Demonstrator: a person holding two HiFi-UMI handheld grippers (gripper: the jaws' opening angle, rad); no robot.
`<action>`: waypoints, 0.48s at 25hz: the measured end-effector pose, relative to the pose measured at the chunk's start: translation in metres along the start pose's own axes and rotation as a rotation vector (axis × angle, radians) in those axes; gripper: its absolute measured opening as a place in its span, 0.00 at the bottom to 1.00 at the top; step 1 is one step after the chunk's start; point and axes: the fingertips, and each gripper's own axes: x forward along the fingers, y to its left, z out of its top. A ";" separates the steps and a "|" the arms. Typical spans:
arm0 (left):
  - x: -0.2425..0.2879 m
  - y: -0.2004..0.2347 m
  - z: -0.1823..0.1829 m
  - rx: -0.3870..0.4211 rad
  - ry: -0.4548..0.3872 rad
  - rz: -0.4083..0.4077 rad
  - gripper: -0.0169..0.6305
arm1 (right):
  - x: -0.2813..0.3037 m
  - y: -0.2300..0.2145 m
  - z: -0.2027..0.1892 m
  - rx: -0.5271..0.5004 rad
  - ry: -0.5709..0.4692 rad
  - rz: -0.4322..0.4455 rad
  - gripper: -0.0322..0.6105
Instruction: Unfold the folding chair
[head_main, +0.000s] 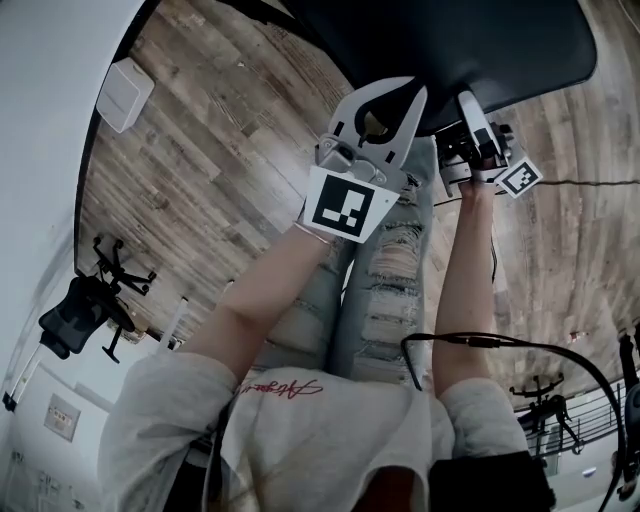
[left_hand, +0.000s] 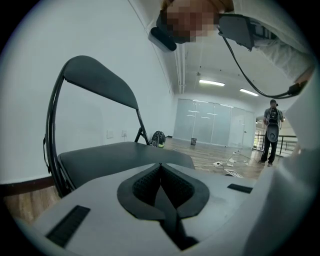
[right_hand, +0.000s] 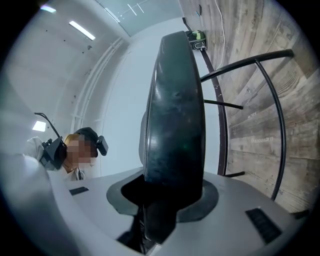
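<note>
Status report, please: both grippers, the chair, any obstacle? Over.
Left gripper shut, empty. Right gripper shut on seat edge. Chair looks unfolded. No obstacle seen.

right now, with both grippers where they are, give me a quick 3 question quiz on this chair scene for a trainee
1. True or false: the left gripper is clamped on the seat.
2. What stands between the jaws of the right gripper? A) the seat's edge B) a cup C) nothing
3. Short answer: in the left gripper view, is the seat folded up or down?

Key: 1 false, its jaws are together and empty. 2 A. 3 down, roughly level.
</note>
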 end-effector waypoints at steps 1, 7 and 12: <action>0.002 -0.002 0.001 0.032 -0.004 -0.006 0.05 | 0.001 0.002 0.001 -0.018 -0.024 0.011 0.26; 0.002 -0.006 0.004 0.057 -0.012 -0.016 0.05 | 0.004 0.013 0.008 -0.039 -0.206 0.102 0.39; 0.001 -0.006 0.004 0.061 -0.016 -0.016 0.05 | 0.012 0.005 0.004 -0.116 -0.177 0.067 0.39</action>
